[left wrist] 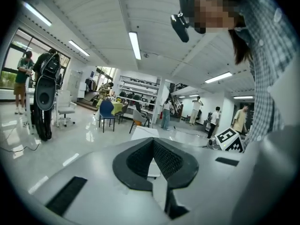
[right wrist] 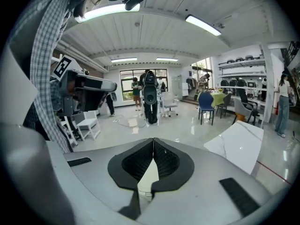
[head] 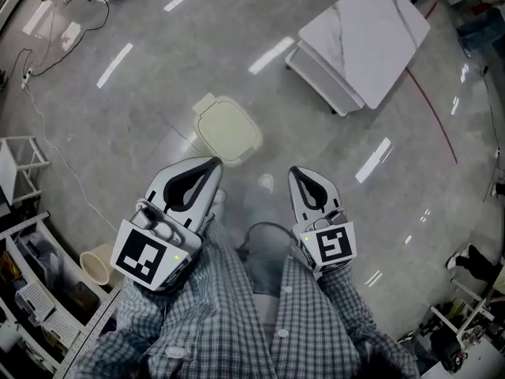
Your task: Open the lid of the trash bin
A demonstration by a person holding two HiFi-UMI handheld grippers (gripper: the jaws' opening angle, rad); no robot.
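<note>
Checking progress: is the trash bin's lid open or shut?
Shut: the cream lid lies flat and level, with no gap or dark opening showing in the head view.

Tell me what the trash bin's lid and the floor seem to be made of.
Trash bin lid: likely plastic, cream, smooth and matte, with moulded rounded corners. Floor: probably polished stone or tile, grey and glossy, with sharp bright reflections.

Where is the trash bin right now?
In the head view, the trash bin stands on the floor near the centre, just beyond the tip of the left gripper, with the white table farther off to its right.
</note>
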